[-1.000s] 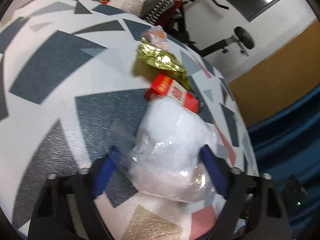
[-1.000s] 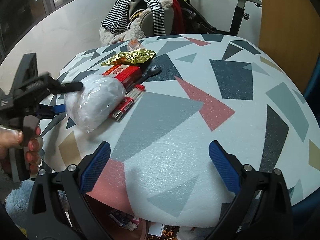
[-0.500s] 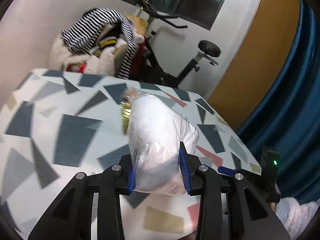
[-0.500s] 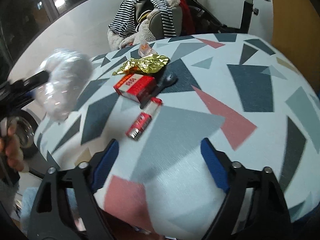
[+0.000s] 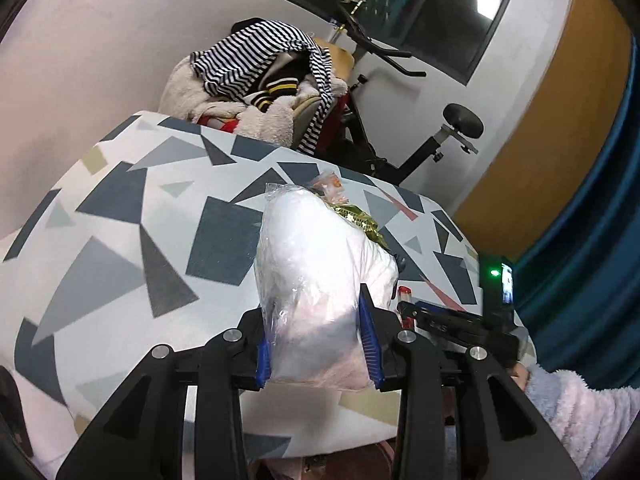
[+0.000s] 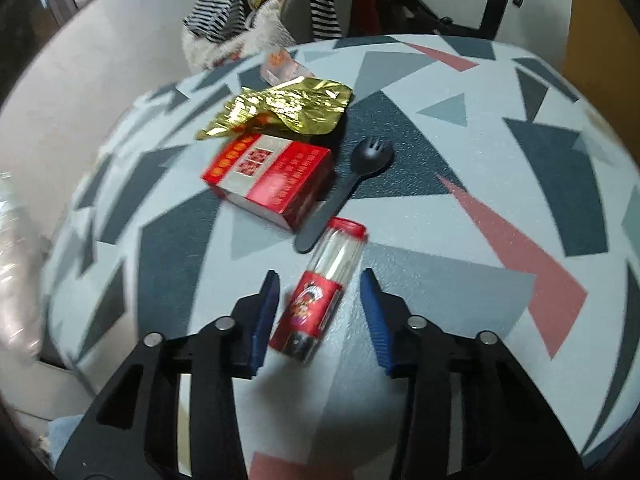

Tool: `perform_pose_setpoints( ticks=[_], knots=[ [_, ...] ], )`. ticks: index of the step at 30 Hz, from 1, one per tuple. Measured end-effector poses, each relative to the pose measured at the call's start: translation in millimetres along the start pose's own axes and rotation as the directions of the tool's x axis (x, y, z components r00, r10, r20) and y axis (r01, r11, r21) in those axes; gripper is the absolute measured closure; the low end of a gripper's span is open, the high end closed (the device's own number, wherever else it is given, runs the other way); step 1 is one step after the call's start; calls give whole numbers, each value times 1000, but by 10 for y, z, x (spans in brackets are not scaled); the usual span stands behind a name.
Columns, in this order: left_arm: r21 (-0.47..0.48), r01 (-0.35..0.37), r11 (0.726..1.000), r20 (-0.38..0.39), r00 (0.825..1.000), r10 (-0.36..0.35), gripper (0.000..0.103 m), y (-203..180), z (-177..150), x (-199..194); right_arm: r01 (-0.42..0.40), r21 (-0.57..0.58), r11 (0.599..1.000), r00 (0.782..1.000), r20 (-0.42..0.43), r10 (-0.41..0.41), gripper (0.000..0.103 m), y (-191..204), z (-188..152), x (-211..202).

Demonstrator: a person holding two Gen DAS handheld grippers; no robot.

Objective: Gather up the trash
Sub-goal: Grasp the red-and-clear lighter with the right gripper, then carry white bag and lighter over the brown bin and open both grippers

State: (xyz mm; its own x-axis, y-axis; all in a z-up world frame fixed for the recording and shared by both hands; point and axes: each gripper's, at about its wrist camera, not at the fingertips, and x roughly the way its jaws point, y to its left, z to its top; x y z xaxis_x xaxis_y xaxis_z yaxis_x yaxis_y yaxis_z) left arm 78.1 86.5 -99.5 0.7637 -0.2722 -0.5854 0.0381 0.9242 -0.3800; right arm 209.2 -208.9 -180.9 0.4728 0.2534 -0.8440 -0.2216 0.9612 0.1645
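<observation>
My left gripper (image 5: 318, 344) is shut on a clear plastic bag of white stuffing (image 5: 320, 272) and holds it up above the near table edge. My right gripper (image 6: 320, 304) is open, its fingers on either side of a small red-labelled clear tube (image 6: 320, 292) that lies on the table. Beyond the tube lie a black spork (image 6: 344, 192), a red box (image 6: 272, 180), a gold foil wrapper (image 6: 280, 108) and a small orange-printed packet (image 6: 280, 64). The right gripper also shows in the left wrist view (image 5: 452, 320).
The round table (image 6: 500, 160) has a geometric patterned cover. Behind it stand a chair heaped with striped clothes (image 5: 260, 76) and an exercise bike (image 5: 420, 140). A blue curtain (image 5: 592, 220) hangs at the right.
My left gripper closed on the bag and lifted it off the table. My right gripper moved forward and narrowed around the red tube.
</observation>
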Motion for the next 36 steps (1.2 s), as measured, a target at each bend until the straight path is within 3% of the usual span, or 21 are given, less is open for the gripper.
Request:
perform_pose_setpoints(
  ticks=[10, 15, 27, 36],
  knots=[
    [-33, 45, 998, -9, 999, -45, 68, -11, -152, -133, 94, -104, 990, 995, -17, -96, 67, 129, 36, 92],
    [1, 63, 998, -18, 998, -63, 68, -98, -234, -194, 13, -91, 996, 1000, -23, -15, 75, 48, -42, 16],
    [109, 73, 991, -59, 996, -66, 68, -293, -534, -306, -87, -134, 987, 992, 75, 97, 76, 56, -351, -562],
    [180, 130, 975, -165, 981, -101, 67, -495, -956, -253, -145, -143, 979, 974, 151, 166, 76, 95, -697, -1125]
  ],
)
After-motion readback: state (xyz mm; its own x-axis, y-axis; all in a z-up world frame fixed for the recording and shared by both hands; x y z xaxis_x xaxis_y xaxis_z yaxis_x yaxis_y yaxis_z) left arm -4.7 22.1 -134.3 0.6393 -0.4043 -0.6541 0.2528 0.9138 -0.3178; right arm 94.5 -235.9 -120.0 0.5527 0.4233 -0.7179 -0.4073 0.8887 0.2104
